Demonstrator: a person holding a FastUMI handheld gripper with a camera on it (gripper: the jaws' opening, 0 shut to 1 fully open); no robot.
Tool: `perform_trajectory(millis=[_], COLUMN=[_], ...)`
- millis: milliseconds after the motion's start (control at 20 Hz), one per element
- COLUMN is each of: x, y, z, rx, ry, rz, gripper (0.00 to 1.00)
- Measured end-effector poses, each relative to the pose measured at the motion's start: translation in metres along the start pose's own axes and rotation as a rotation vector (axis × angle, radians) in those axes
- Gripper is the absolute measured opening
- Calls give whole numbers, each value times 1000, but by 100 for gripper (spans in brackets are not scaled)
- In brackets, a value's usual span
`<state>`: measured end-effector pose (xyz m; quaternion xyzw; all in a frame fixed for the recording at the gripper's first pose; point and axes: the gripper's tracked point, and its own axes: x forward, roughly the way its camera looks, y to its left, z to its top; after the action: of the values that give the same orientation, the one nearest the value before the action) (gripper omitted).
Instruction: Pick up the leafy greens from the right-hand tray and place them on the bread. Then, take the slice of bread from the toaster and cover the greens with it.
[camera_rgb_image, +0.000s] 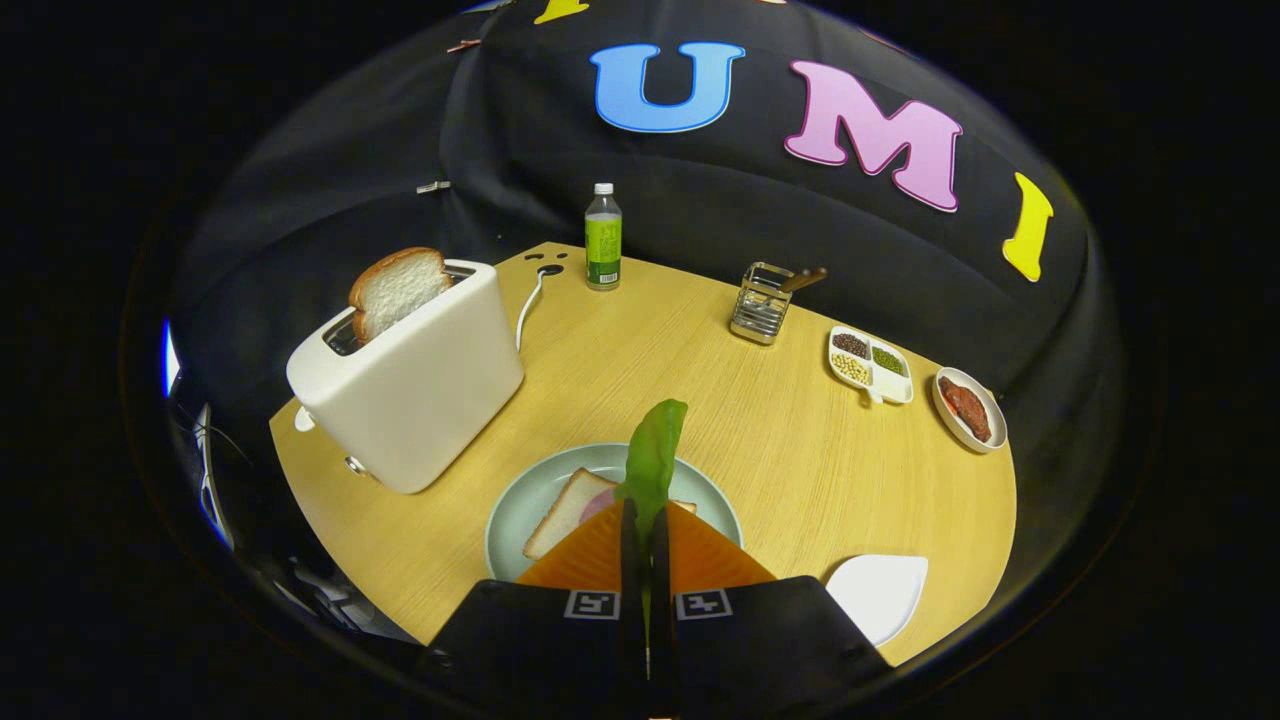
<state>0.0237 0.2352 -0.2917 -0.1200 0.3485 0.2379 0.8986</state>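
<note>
The tool (645, 520) was clenched on the leafy greens (655, 455), both fingers (629, 545) pressed nearly together with the leaf standing up out of the tips. It hung over the pale green plate (520, 510) on the counter (700, 370), and the bread (565, 510) on that plate lay just beneath and a little to the left of the fingertips. To do this step well, the leaf probably needed to be brought lower and nudged toward the slice's middle before the fingers let go, so it would settle flat on the bread rather than slide onto the plate. The tool pointed forward and downward, roughly level from side to side, aimed across the plate toward the far side of the counter. The second slice (398, 288) stood in the toaster (420, 385), to the left beyond the plate, not yet taken. The white tray (880, 595) lay just to the right of the tool.
</note>
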Motion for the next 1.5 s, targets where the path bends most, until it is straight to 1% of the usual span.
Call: perform_trajectory(millis=[150,250,350,550,700,750,800,900,1100,1250,1350,1450,1500], x=[13,23,30,36,40,41,44,44,48,49,49,47,45], y=[6,3,5,11,16,18,20,24,29,27,27,27,28], z=[-1,-6,-10,-13,-25,-28,-29,-28,-34,-35,-35,-31,-29], rx=[-18,-45,-49,-31,-35,-24,-12,-7,11,36,39,39,41], ry=[15,40,56,71,105,115,119,117,137,146,143,131,124], rz=[-11,-39,-49,-39,-29,-23,-17,-13,-4,-9,-12,-11,-8], gripper=[7,8,11,16,20,21,25,27,46,51,51,60,71])
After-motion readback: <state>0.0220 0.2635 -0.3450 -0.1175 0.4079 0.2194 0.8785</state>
